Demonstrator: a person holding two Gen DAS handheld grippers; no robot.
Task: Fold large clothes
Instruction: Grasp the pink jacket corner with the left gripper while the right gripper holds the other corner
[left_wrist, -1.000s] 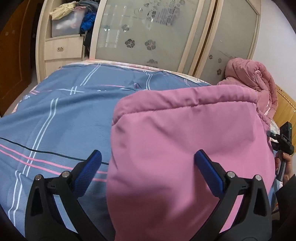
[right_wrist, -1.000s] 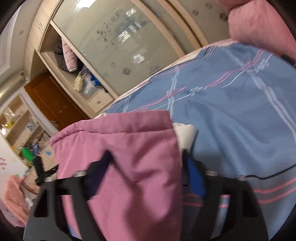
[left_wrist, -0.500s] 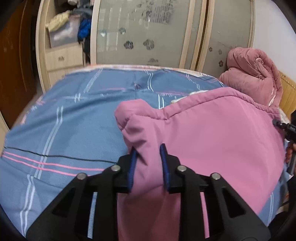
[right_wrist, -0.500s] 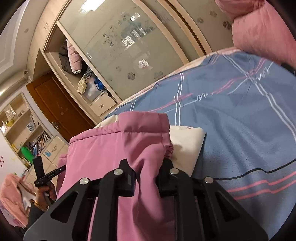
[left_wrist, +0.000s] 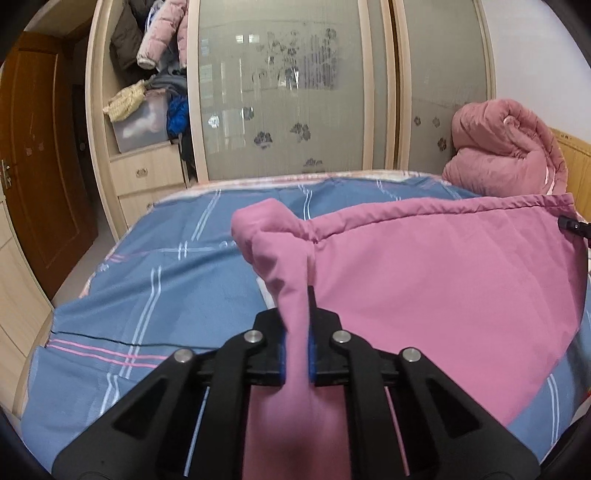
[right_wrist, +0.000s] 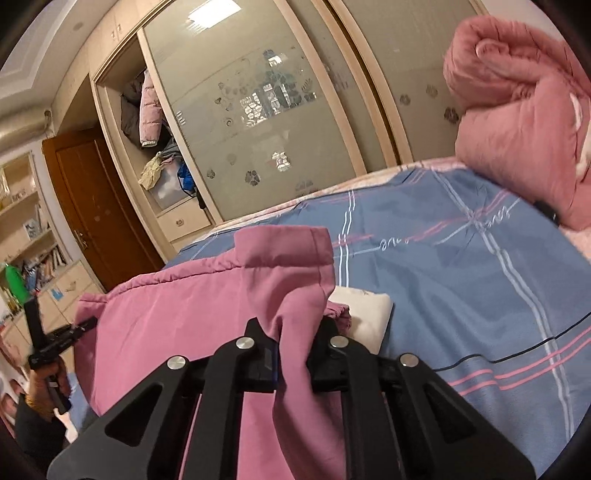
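Pink padded fabric fills the lower part of both views: it is a large padded garment, maybe a coat, and it lies on the blue checked bedsheet. At the left corner of its top hem, the left gripper is clenched on a bunch of the cloth, which is pulled up into a peak between the blue pads. At the right corner, the right gripper pinches the hem in the same way, just beside a white folded item. Both jaws have just been closing on the cloth. So the grasping step looks finished — the fold itself is not yet made, and smoothing comes after. Far right, a rolled pink quilt rests at the head of the bed
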